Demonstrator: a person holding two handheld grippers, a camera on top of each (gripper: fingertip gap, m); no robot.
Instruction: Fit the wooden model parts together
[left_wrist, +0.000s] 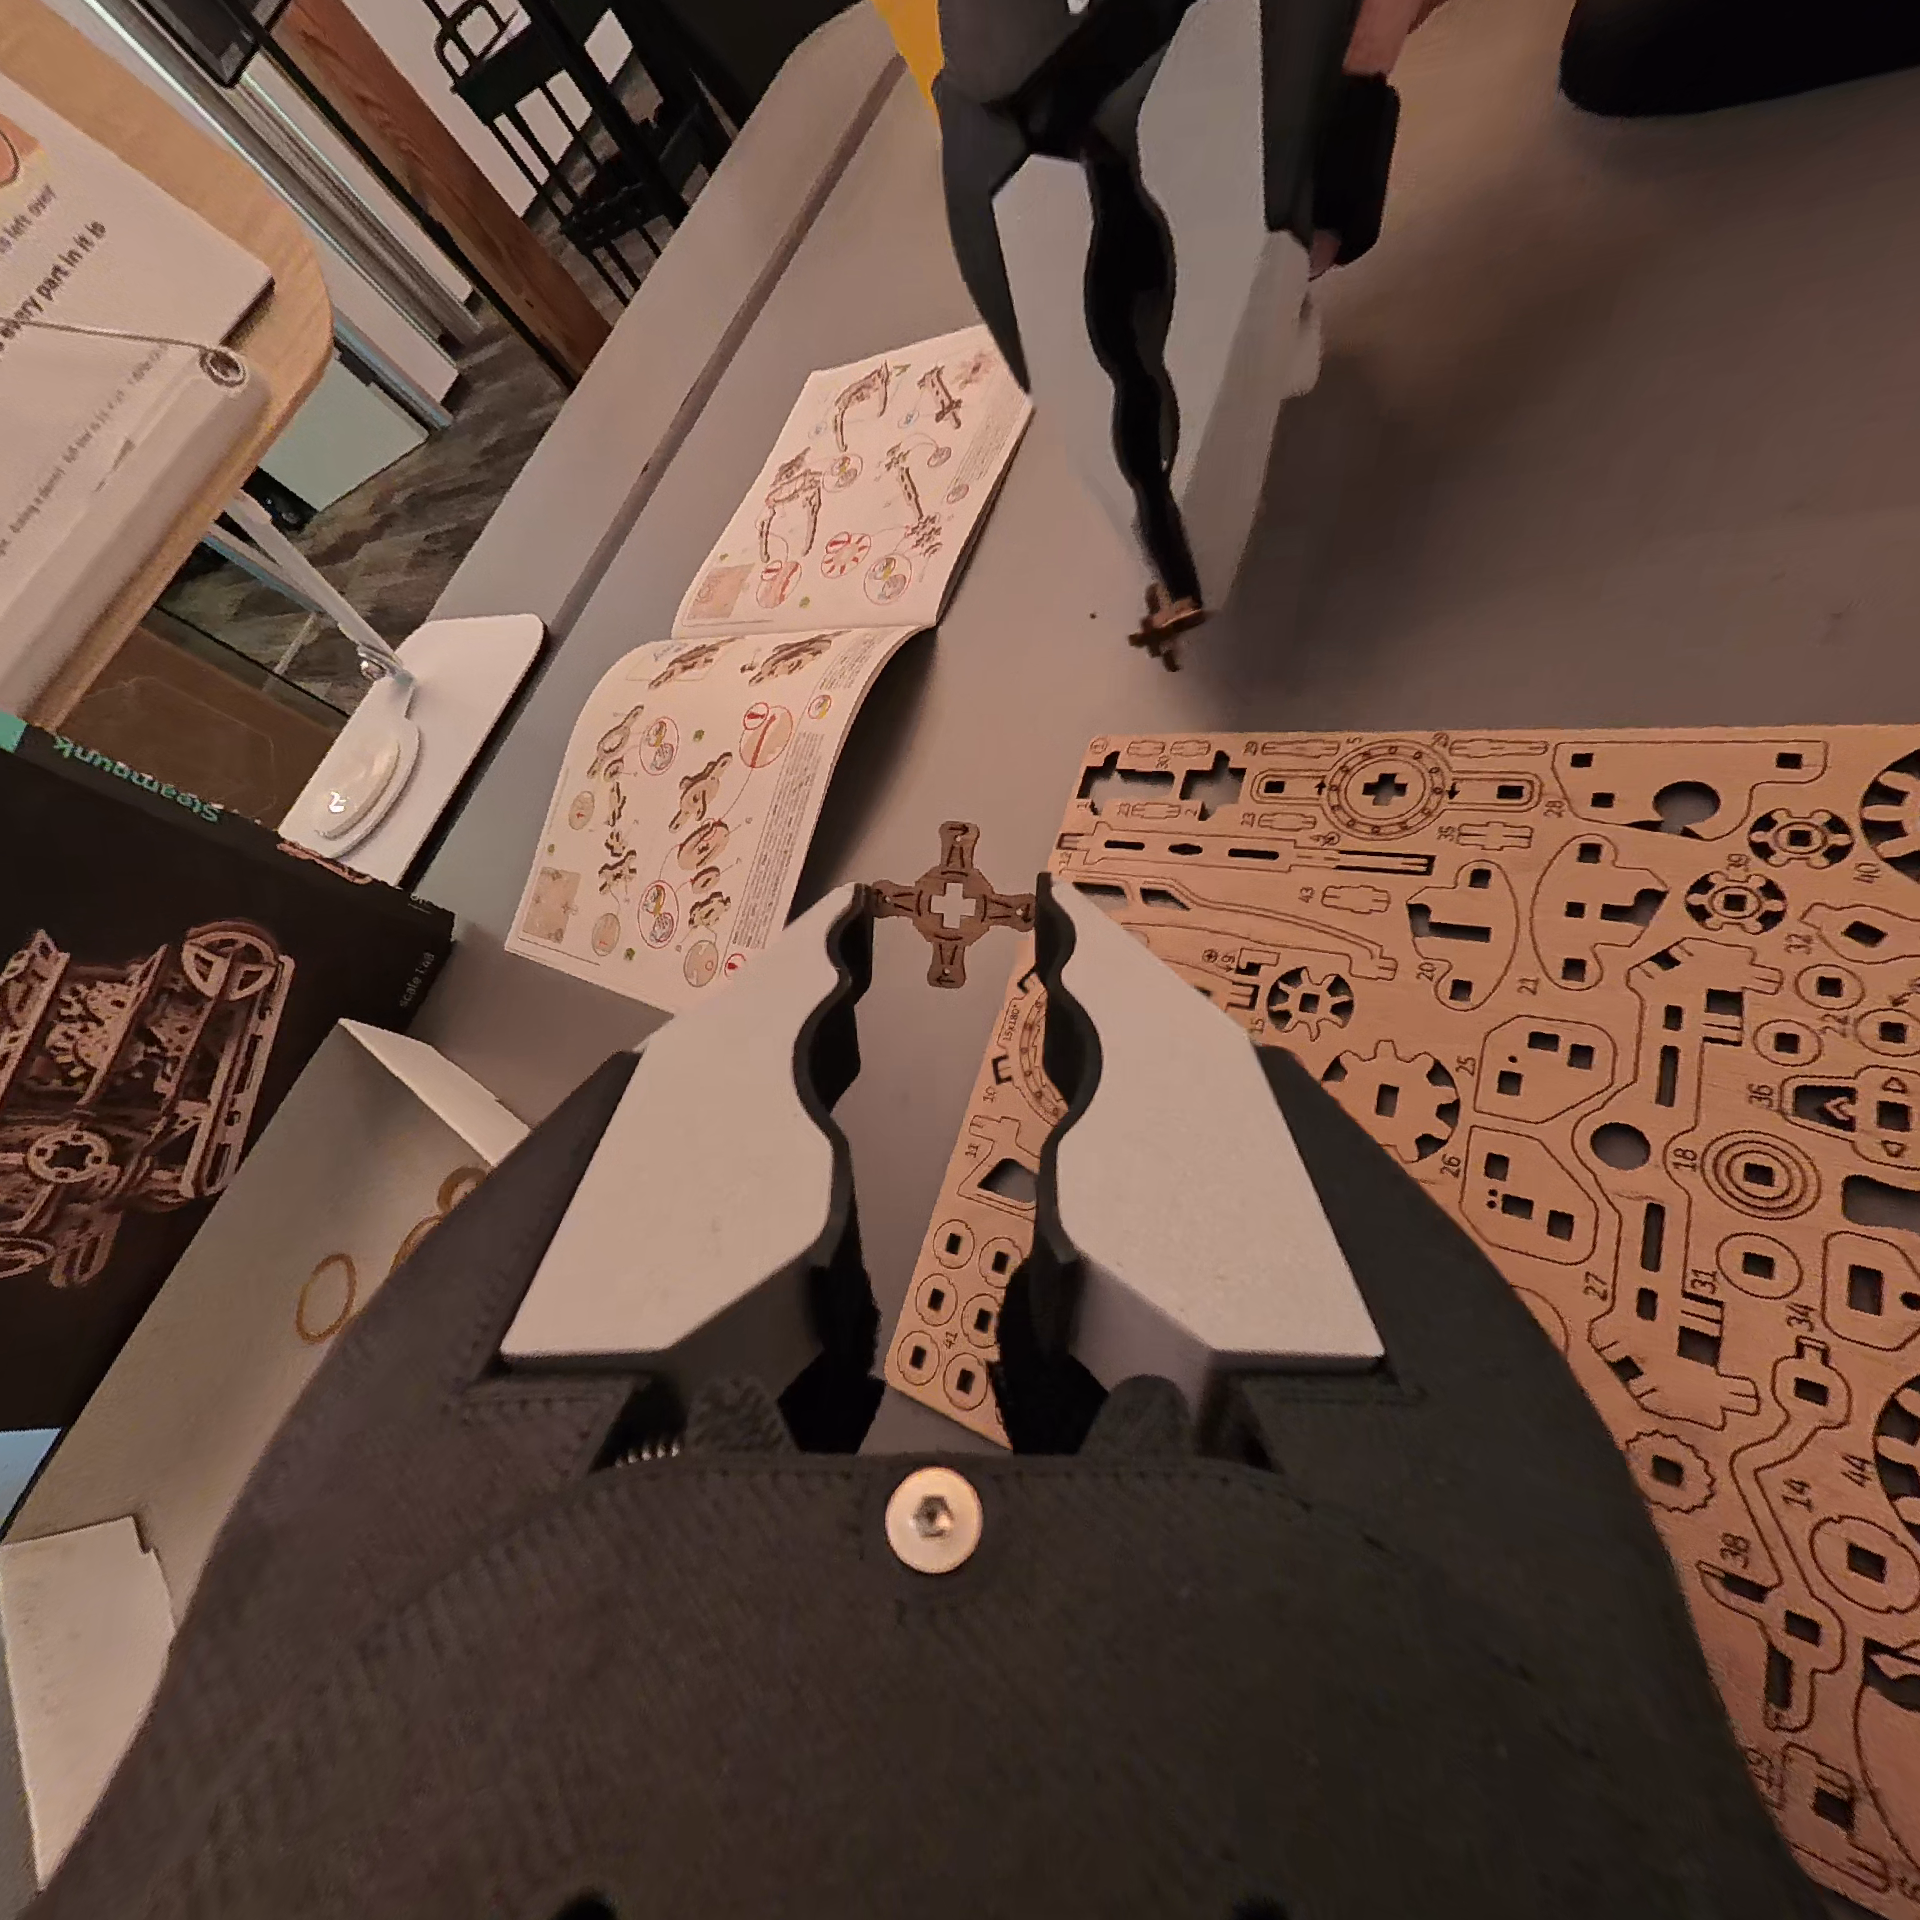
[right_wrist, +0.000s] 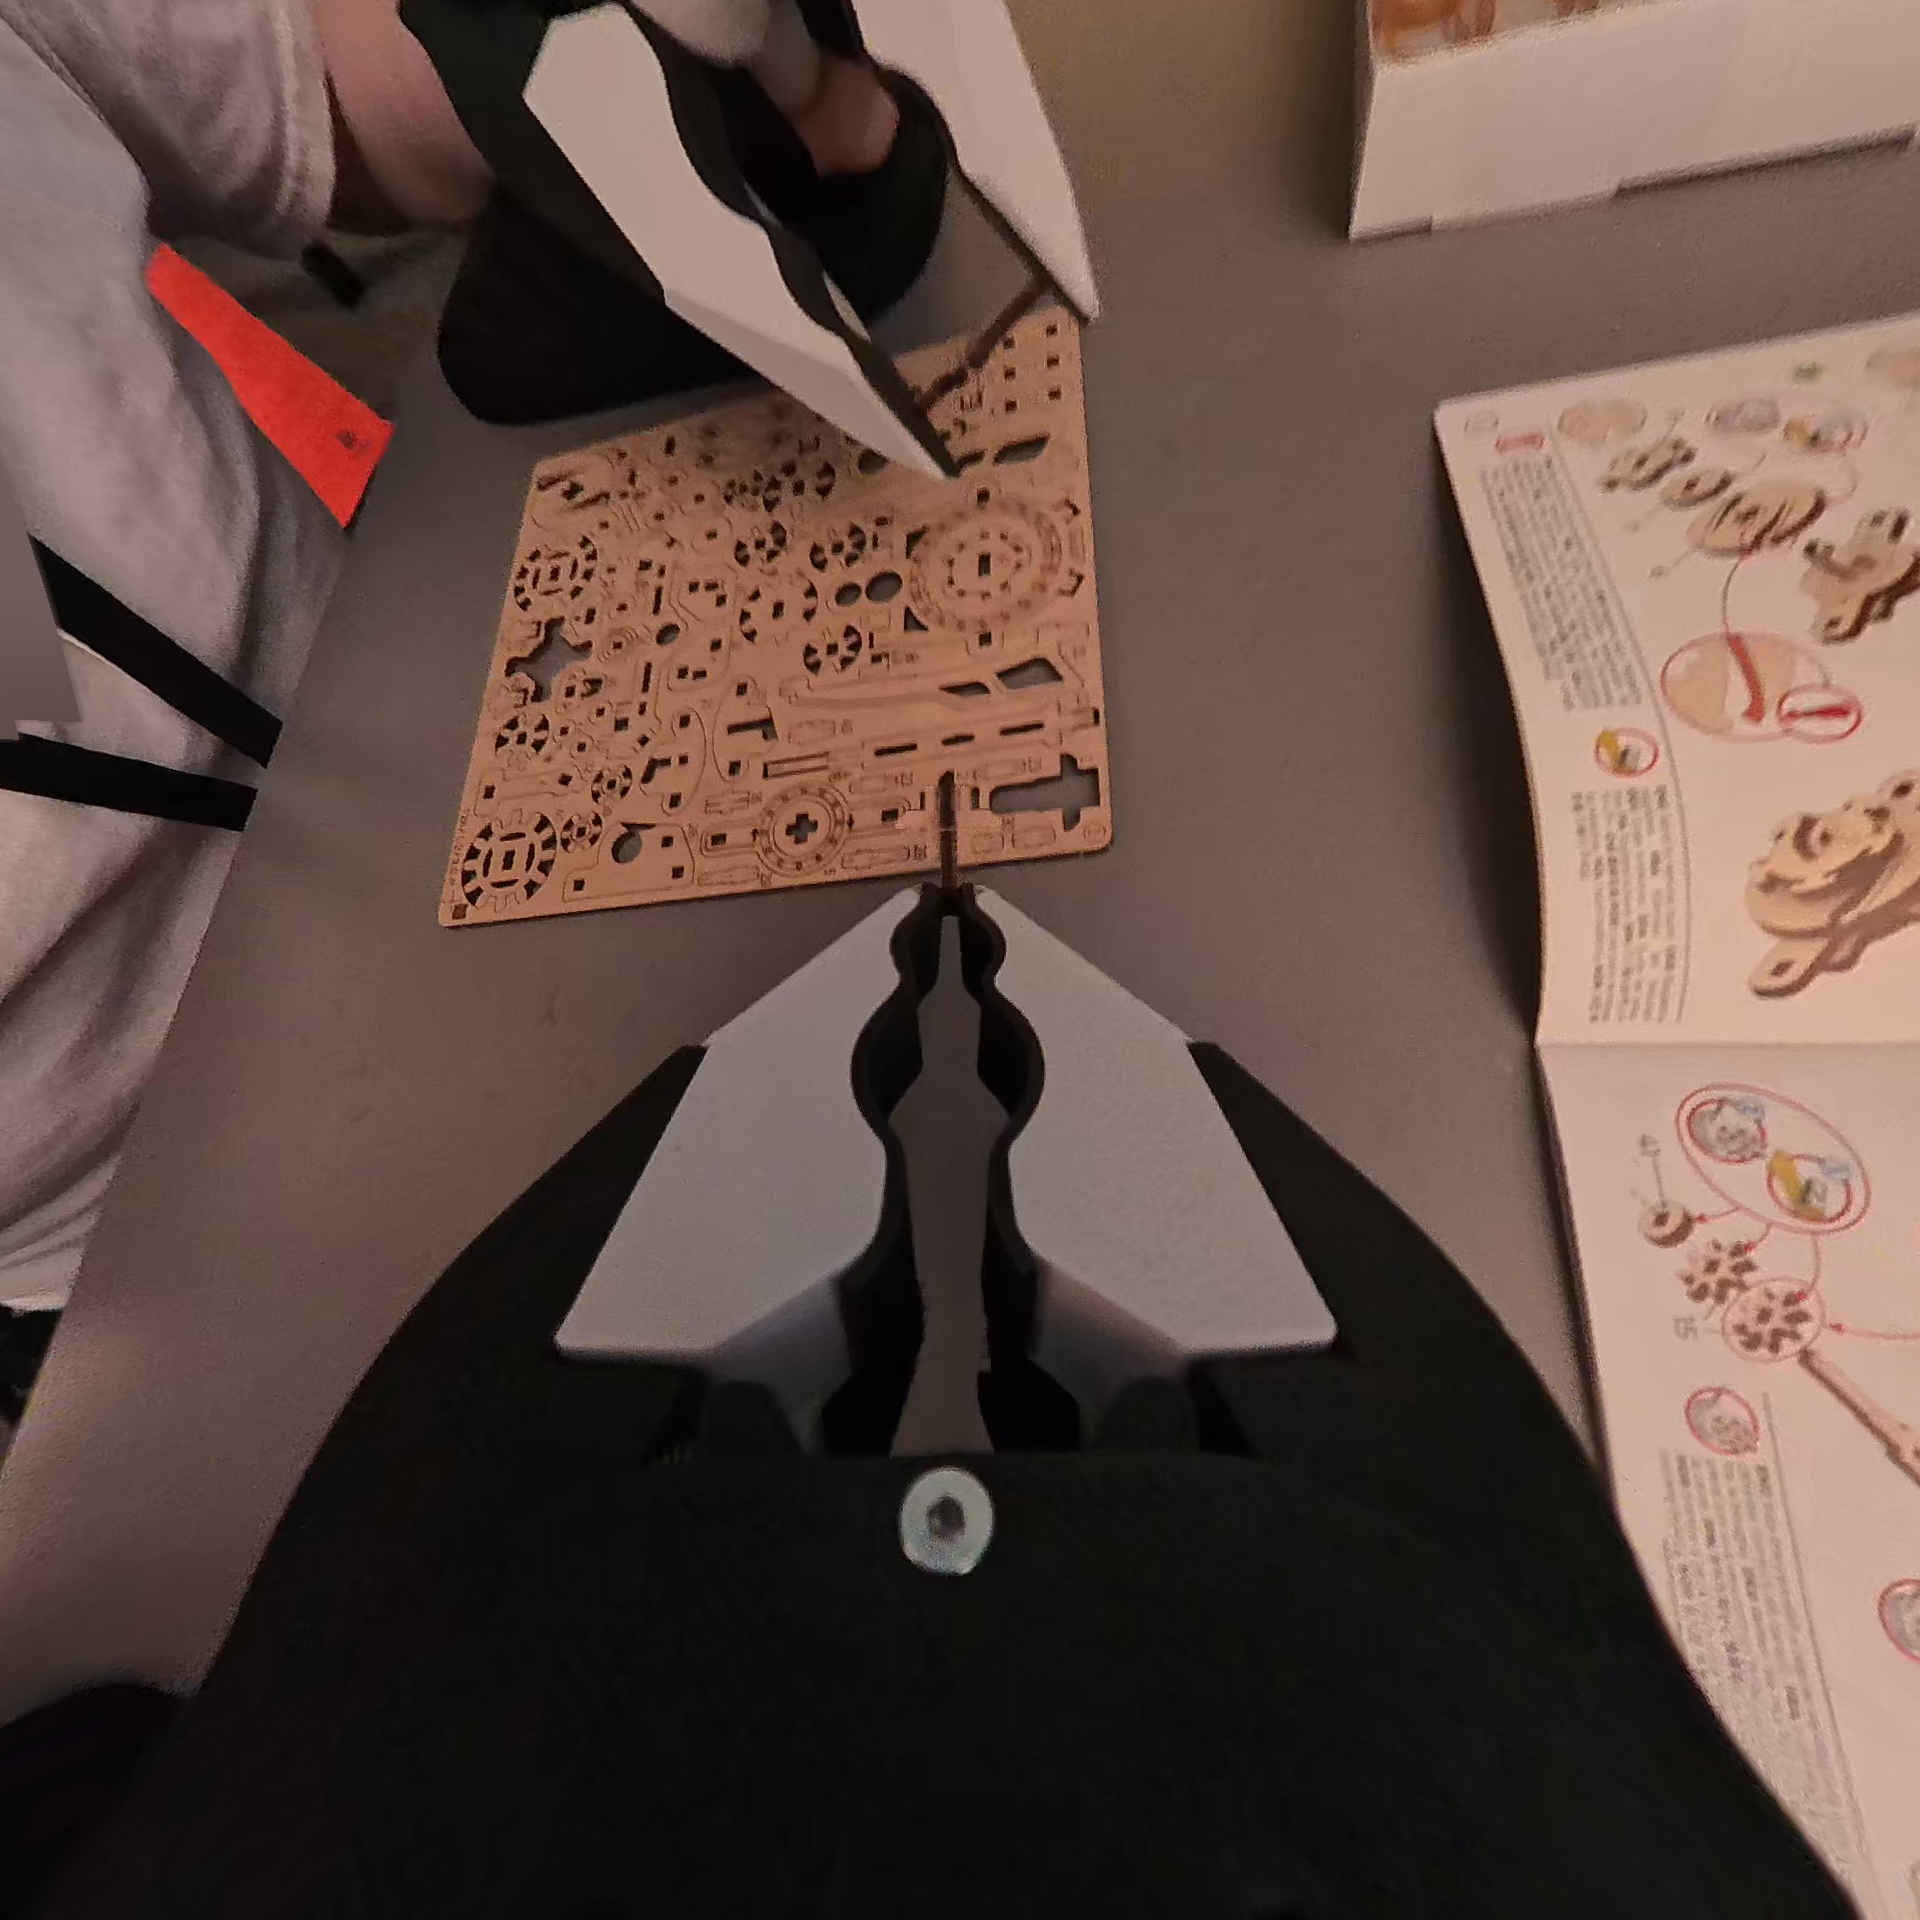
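Wooden sheet (left_wrist: 1507, 1091) edge beside left hand-held gripper (left_wrist: 948, 909)

Office-like hobby workspace

A grey table (left_wrist: 1558, 468) holds an open instruction booklet (left_wrist: 727, 790), a laser-cut plywood sheet (left_wrist: 1558, 1091) and a kit box (left_wrist: 156, 1039); a wooden desk (left_wrist: 281, 281) stands beyond.

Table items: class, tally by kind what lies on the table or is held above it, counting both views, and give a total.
Grippers: 2 (left, right)
Loose wooden parts held: 2 (cross, small part)
Wooden sheet: 1
Booklet: 1
Boxes: 2 (black, white)
Total: 8
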